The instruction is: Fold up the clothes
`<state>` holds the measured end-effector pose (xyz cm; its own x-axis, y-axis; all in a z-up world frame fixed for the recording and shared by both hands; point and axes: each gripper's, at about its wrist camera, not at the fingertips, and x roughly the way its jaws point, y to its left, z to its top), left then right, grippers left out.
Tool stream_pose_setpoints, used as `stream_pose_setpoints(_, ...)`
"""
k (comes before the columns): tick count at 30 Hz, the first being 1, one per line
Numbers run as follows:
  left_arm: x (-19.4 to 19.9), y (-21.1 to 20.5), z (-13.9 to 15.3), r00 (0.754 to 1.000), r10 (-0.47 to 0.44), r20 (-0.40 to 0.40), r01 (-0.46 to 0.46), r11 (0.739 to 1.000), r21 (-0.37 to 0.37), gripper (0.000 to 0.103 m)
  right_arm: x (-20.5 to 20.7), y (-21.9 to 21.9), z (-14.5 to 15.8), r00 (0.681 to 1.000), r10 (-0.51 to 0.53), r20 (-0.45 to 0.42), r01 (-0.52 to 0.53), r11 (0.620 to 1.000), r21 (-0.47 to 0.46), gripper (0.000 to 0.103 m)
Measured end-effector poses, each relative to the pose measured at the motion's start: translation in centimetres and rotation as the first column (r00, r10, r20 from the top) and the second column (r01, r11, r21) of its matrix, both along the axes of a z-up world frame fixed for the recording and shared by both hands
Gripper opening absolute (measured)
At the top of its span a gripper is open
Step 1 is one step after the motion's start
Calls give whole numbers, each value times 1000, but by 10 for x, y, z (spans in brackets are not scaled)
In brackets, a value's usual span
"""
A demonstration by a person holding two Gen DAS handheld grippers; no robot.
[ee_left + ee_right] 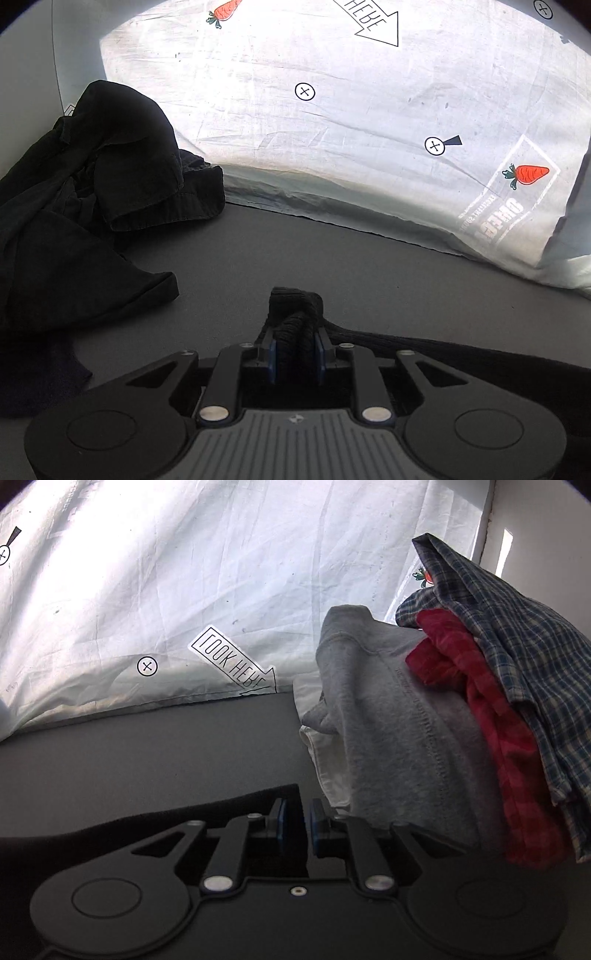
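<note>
A bunched fold of black ribbed knit garment [295,321] was found pinched between the closed jaws of the left gripper [295,354], its remainder trailing rightward across the matte dark grey tabletop [332,251]. The right gripper [295,821] was seen at the same knit's straight edge [207,805]; its blue-padded jaws stood narrowly apart, and whether cloth was caught between them could not be told. A crumpled black woven garment [110,162] lay at the left edge. A heap of grey jersey [399,716], red cloth [480,716] and blue checked shirt [517,635] was stacked at the right edge. A creased white printed sheet [332,110] covered the far edge.
</note>
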<state>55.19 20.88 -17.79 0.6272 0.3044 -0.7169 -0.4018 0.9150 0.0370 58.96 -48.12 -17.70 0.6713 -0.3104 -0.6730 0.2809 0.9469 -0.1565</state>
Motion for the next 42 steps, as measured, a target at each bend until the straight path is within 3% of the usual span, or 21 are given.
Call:
stream_pose_setpoints(2,-2,4,-9,997,72,-29,-73,997,-13,28,-2,12,-4,999,33,-29,-35,999,-42,25)
stream_pose_setpoints(4,-7,-2,-6,995,96,-13,-96,995,-37,29,-13,24,-2,997,69,-21,-69,997,-39,43)
stream_pose_setpoints(5,-10,-5,-4,995,103,-2,-103,994,-49,31,-18,30,-1,996,90,-15,-90,995,-33,45)
stream_pose_setpoints(9,-14,-35,2,998,56,14,-56,997,-50,46,-39,68,-8,988,153,-14,-152,987,53,44)
stream_pose_setpoints(12,-10,-62,0,1000,-2,8,3,998,-56,54,-44,102,-13,986,168,-13,-165,979,123,38)
stream_pose_setpoints(19,13,-102,-32,990,-81,-114,83,997,7,56,-46,222,-26,942,335,9,-323,899,294,35)
stream_pose_setpoints(22,3,-102,-41,982,-104,-159,113,993,45,57,-47,265,-29,917,398,-15,-370,867,333,35)
stream_pose_setpoints(26,-28,-96,-40,971,-160,-178,170,985,43,61,-61,304,-38,881,467,-70,-423,846,325,35)
stream_pose_setpoints(30,-56,-82,-41,963,-210,-170,216,976,17,73,-92,317,-43,861,502,-83,-461,839,289,35)
stream_pose_setpoints(37,-83,-53,-44,972,-176,-158,162,982,-95,73,-130,317,-43,844,521,-128,-485,842,235,35)
stream_pose_setpoints(40,-94,-49,-42,974,-160,-159,141,982,-122,73,-143,308,-39,865,489,-114,-444,851,279,36)
stream_pose_setpoints(42,-104,-53,-41,973,-173,-151,150,977,-154,73,-155,299,-31,880,466,-91,-423,857,294,42)
